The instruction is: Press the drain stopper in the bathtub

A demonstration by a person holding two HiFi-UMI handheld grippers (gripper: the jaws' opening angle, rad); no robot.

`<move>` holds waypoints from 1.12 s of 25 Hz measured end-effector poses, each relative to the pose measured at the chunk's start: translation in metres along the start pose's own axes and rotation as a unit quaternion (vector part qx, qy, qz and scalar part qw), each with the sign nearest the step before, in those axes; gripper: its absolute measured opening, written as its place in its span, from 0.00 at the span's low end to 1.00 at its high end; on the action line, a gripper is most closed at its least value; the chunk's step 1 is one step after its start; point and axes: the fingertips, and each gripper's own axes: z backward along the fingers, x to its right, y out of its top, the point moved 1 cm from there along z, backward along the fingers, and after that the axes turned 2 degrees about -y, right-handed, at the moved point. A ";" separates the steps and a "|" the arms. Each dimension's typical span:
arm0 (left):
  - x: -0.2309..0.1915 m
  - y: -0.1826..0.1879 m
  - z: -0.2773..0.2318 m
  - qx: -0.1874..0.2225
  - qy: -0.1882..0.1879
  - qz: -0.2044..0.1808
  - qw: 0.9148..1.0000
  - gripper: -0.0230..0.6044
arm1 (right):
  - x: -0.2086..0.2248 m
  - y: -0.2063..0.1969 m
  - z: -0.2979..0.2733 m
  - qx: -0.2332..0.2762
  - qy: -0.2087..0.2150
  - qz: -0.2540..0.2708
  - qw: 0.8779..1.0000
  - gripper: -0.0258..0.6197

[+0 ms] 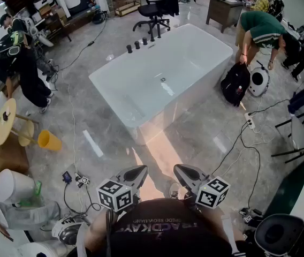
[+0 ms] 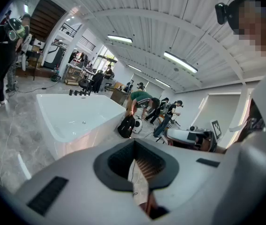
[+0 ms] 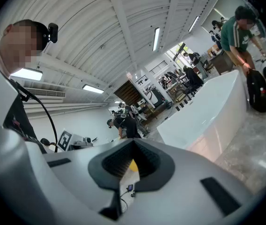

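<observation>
A white freestanding bathtub (image 1: 192, 98) stands on the grey marble floor ahead of me. Its small round drain stopper (image 1: 162, 80) sits in the middle of the tub floor, and several black tap knobs (image 1: 137, 45) line the far rim. My left gripper (image 1: 140, 169) and right gripper (image 1: 180, 168) are held close to my chest, well short of the tub, both shut and empty. The left gripper view shows its jaws (image 2: 134, 142) closed, with the tub (image 2: 46, 109) and stopper (image 2: 83, 122) beyond. In the right gripper view the jaws (image 3: 133, 142) are closed too, with the tub (image 3: 203, 111) at right.
A person in a green shirt (image 1: 261, 31) bends over a black backpack (image 1: 235, 83) right of the tub. Cables and a power strip (image 1: 250, 123) lie on the floor at right. An orange cup (image 1: 48, 140), a wooden table (image 1: 5, 154) and a person in black (image 1: 23, 68) are at left.
</observation>
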 end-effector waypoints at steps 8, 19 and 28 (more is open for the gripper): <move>0.003 0.001 0.007 0.003 0.004 0.000 1.000 0.04 | -0.007 0.001 0.001 0.000 0.003 0.002 1.000 0.06; 0.003 -0.001 0.012 0.008 0.011 0.003 1.000 0.04 | -0.016 0.004 0.000 0.014 0.034 0.000 0.999 0.06; -0.001 0.004 0.013 0.004 0.018 0.006 1.000 0.04 | -0.015 0.006 -0.006 0.010 0.035 -0.003 0.999 0.06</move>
